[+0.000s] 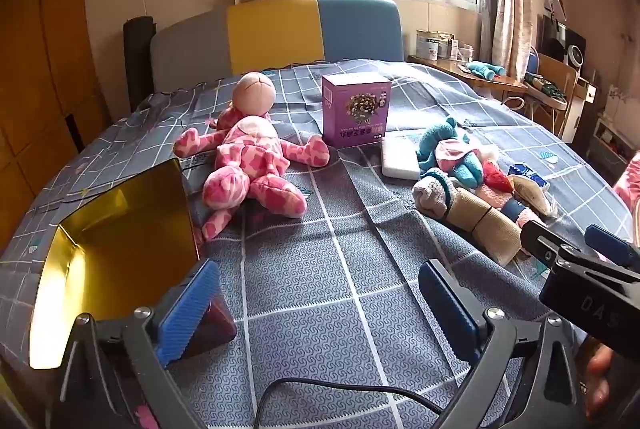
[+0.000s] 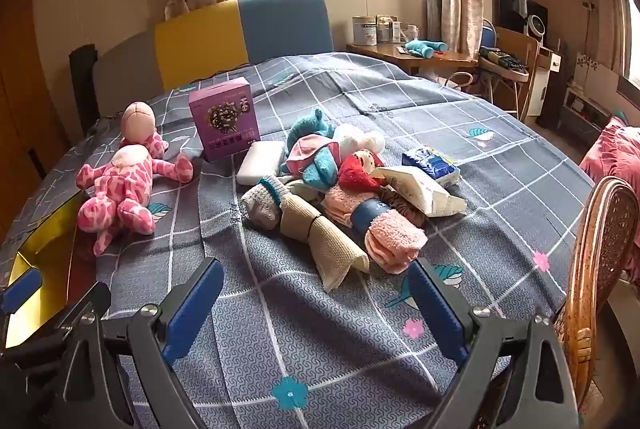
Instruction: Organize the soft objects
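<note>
Bed covered by a grey-blue checked sheet point(image 2: 320, 309), seen along both hand-held tools. The left gripper point(image 1: 320, 313) hovers low over bare sheet with its blue ribbed pads spread wide and nothing between them; the right gripper point(image 2: 316, 309) is likewise spread and empty, poised just short of the pile. The soft items lie in a loose heap on the right half of the bed: a rolled beige knit cloth bound by a dark elastic band point(image 2: 320, 237), a folded pink fleece towel with a blue paper sleeve point(image 2: 384, 225), a grey sock with a teal cuff point(image 2: 262, 203), and teal and red knits behind. A pink spotted plush toy point(image 1: 248, 165) lies apart, near an open gold-lined box point(image 1: 120, 229) on the left side of the bed, the probable receptacle. A purple printed carton point(image 1: 356, 109), a white rectangular block point(image 2: 260, 157) and tissue packs point(image 2: 430, 161) are stiffer and probably not targets. The fabrics should be light, compliant and non-slip, though they may sag or unroll; the beige roll is best pinched across its banded middle, where it is firmest.
</note>
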`<action>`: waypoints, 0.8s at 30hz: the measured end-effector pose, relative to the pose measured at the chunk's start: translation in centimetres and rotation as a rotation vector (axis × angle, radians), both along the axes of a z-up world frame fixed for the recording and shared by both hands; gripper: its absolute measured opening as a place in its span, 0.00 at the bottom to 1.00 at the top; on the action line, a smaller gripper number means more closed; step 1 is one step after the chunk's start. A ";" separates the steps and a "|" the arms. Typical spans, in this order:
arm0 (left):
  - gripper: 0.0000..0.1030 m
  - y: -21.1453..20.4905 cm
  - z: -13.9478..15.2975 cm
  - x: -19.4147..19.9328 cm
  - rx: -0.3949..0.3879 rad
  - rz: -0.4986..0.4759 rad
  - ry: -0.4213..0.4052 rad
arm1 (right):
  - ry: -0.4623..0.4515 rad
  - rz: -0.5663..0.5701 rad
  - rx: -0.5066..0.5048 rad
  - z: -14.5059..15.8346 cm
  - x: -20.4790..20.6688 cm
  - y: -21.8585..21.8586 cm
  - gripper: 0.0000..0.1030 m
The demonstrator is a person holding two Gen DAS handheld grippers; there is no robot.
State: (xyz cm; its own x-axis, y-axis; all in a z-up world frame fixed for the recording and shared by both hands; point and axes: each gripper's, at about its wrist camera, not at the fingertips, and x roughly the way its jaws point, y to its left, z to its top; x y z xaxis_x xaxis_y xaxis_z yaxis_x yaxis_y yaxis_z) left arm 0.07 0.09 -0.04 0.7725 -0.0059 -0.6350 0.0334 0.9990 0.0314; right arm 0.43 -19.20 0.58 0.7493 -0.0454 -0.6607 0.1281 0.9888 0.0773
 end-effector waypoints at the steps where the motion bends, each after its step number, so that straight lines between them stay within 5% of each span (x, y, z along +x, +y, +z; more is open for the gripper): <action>1: 0.98 0.0 0.0 0.0 0.008 0.007 -0.009 | -0.014 0.002 -0.010 0.0 0.0 0.0 0.92; 24: 0.99 1.3 0.0 -0.4 -0.007 0.063 0.029 | -0.025 0.048 -0.036 0.4 0.1 1.5 0.92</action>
State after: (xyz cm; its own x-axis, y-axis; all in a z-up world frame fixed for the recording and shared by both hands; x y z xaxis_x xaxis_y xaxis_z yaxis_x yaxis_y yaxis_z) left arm -0.28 1.43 -0.07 0.7529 0.0376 -0.6571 -0.0288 0.9993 0.0241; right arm 0.52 -17.67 0.97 0.7676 -0.0320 -0.6401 0.0786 0.9959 0.0444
